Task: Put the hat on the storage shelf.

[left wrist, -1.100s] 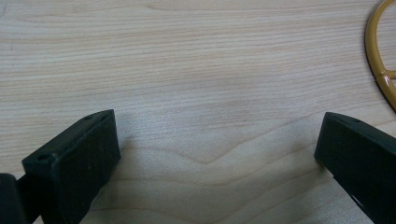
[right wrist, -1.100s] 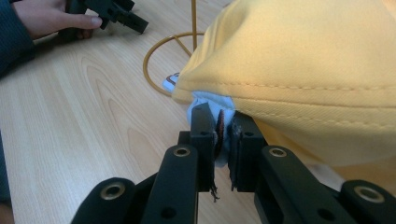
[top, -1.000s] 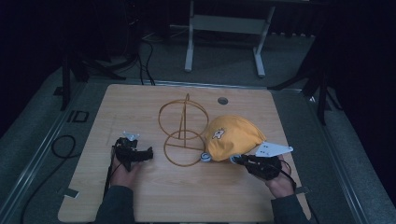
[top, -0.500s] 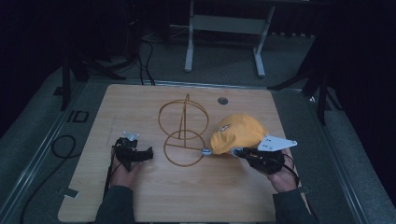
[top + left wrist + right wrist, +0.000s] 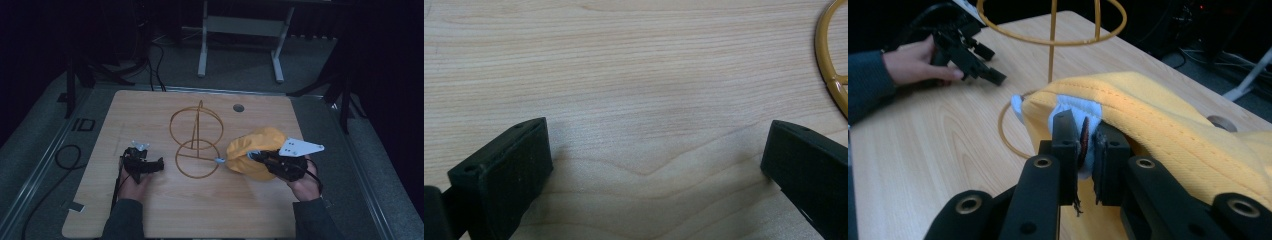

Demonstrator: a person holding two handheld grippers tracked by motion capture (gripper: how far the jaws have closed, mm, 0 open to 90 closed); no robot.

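Since a second ago the yellow cap [image 5: 257, 155] has been lifted off the worktop [image 5: 210, 210] by the right gripper [image 5: 1087, 142], jaws pinching its rim, at three o'clock of the wire stand [image 5: 196, 140], not yet hung there; the left gripper [image 5: 155, 165] is rested with jaws spread.

Dark room — grey floor [image 5: 320, 65], metal stand [image 5: 240, 30]

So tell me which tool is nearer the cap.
Right. The right tool is clamped on the cap; the left tool rests apart, beyond the wire stand.

Cap [image 5: 255, 150] right of wire stand [image 5: 196, 140], on table [image 5: 150, 210].
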